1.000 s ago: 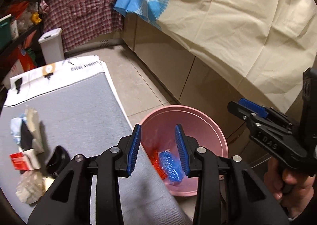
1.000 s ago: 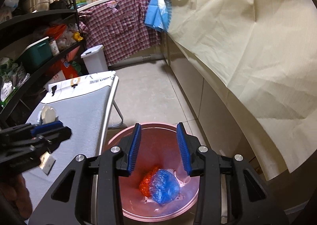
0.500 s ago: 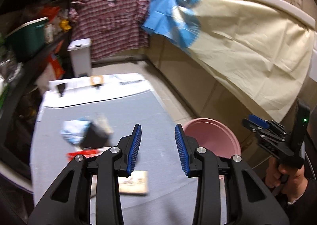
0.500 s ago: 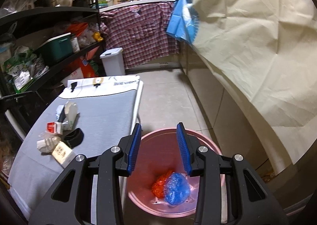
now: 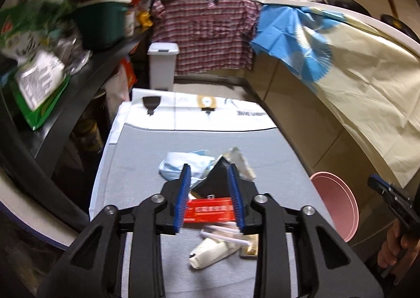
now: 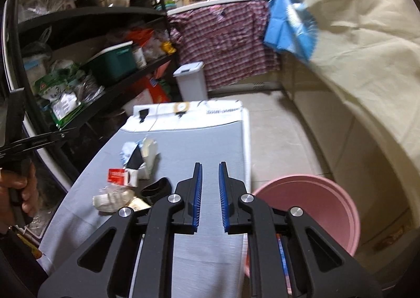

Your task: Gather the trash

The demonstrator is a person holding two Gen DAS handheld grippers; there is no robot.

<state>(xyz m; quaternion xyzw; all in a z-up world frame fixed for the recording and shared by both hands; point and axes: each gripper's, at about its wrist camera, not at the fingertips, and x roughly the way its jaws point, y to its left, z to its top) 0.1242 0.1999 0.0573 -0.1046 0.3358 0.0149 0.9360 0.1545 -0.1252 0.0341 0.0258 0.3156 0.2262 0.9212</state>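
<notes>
Trash lies in a heap on the grey table [image 5: 147, 151]: a red wrapper [image 5: 207, 212], a light blue crumpled mask [image 5: 181, 165], a black triangular packet [image 5: 218, 174] and a crumpled cream paper [image 5: 212, 253]. My left gripper [image 5: 210, 198] is open and empty just above the heap, its fingers either side of the red wrapper. My right gripper [image 6: 209, 194] is open and empty over the table's right edge, beside the pink bucket [image 6: 315, 208]. The heap also shows in the right wrist view [image 6: 131, 179].
The pink bucket [image 5: 338, 203] stands on the floor right of the table. Black shelves [image 6: 78, 61] full of goods run along the left. A white bin [image 6: 190, 80] stands at the far end. Cream cloth [image 6: 367, 48] hangs over the counter on the right.
Both grippers swung left from over the bucket toward the table. My left gripper now hovers over the trash heap. The bucket's contents are out of the right view.
</notes>
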